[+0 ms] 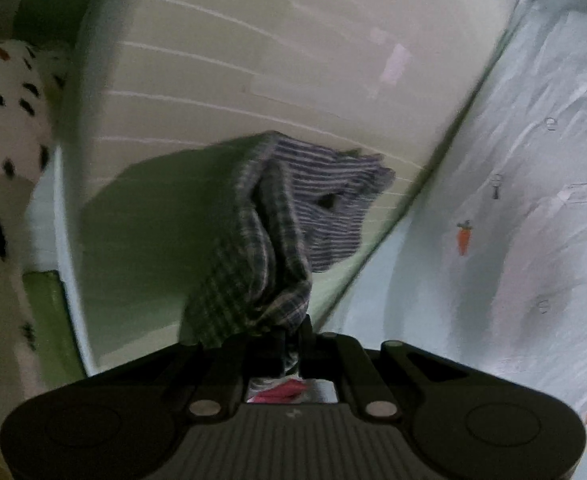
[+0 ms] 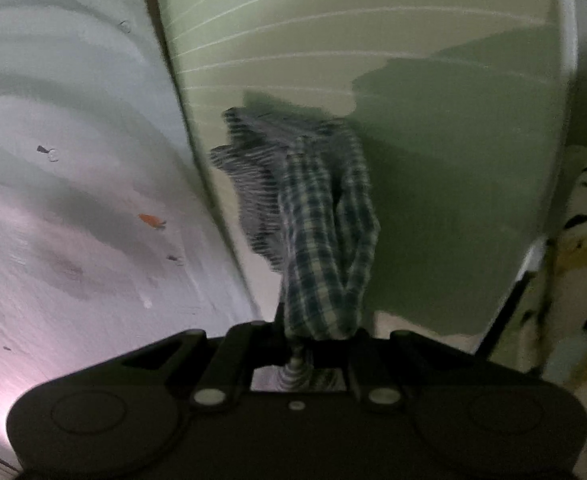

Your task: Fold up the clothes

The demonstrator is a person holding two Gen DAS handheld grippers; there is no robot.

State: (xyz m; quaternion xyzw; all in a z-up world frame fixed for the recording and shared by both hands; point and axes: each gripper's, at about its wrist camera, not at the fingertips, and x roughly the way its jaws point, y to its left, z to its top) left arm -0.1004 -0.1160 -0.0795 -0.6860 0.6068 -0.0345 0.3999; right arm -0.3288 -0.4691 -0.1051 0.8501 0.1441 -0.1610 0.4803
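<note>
Beside the pale green wall, a carrot-print bedsheet lies wrinkled.

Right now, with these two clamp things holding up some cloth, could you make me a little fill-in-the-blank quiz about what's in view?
1. The left gripper and the right gripper are both shut on the ____ garment.
2. The bedsheet is printed with small orange ____.
3. The soft toy at the left view's edge is white with black ____.

Missing words: checked; carrots; spots
</note>
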